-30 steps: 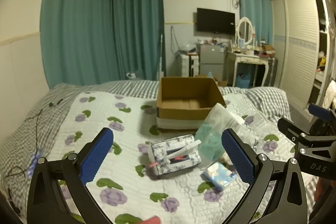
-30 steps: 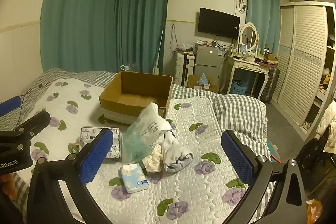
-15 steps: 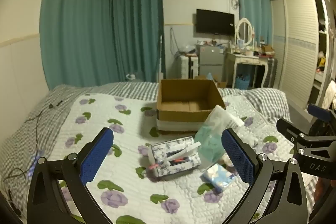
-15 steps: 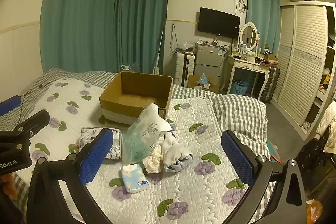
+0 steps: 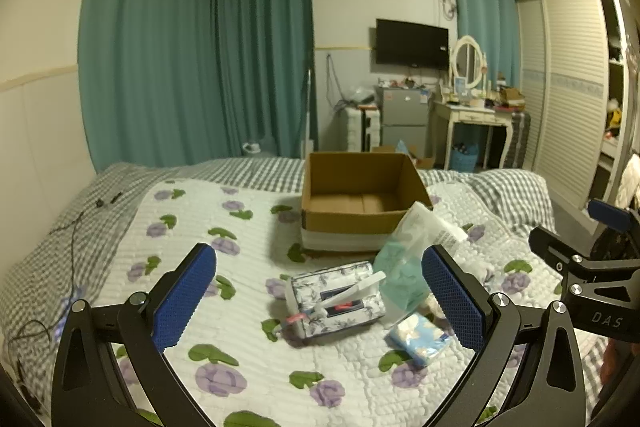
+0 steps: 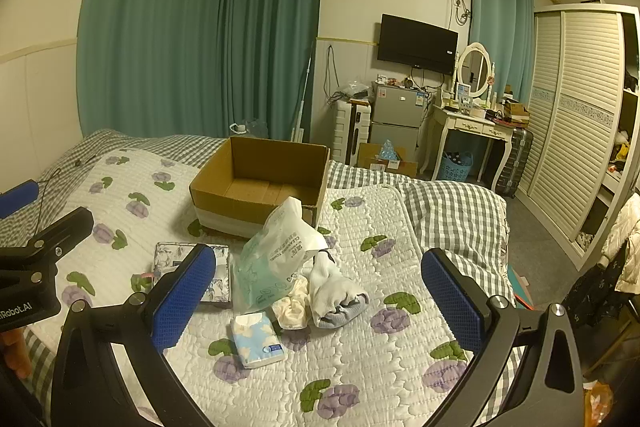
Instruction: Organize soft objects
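- Hovering wide open and empty over the floral quilt (image 6: 380, 347): right gripper (image 6: 318, 301), its blue pads (image 6: 182, 297) well apart.
- Likewise spread open, holding nothing: left gripper (image 5: 320, 301).
- Heaped on the quilt just beyond: plastic wipes bag (image 6: 276, 259), white socks (image 6: 334, 291), cream cloth (image 6: 294, 309), blue tissue pack (image 6: 256, 341), floral tissue box (image 5: 336, 299).
- Behind the heap: open cardboard box (image 6: 260, 183).

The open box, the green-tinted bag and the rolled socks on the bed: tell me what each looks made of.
Open box: corrugated cardboard, matte brown, with a white band round the base, perhaps tape or a wrap.
Green-tinted bag: thin plastic film, translucent and crinkled, with printed text; its contents cannot be made out.
Rolled socks: knit fabric, white and grey, soft and ribbed by the look.
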Available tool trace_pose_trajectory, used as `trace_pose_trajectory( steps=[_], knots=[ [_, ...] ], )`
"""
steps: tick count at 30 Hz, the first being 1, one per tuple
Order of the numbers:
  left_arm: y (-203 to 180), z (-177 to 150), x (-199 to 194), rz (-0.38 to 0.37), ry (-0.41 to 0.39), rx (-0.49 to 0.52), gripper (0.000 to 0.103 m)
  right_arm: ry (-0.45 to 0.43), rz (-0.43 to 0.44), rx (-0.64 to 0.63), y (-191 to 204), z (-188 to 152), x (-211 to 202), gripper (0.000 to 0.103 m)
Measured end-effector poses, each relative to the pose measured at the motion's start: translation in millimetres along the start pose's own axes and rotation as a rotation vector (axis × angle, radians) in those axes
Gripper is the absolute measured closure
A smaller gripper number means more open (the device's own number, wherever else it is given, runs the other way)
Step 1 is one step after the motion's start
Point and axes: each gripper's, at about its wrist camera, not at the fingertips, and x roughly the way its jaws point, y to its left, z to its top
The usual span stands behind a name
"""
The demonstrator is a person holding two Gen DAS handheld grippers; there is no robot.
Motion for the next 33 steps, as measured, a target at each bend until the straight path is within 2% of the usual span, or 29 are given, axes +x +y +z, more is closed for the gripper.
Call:
trace_pose_trajectory(
  steps=[33],
  knots=[
    [3.7,-1.2,-0.4,0.003,0.000,0.005,0.000,0.005,-0.001,-0.002,0.7,-0.3,0.7,0.000]
  ],
)
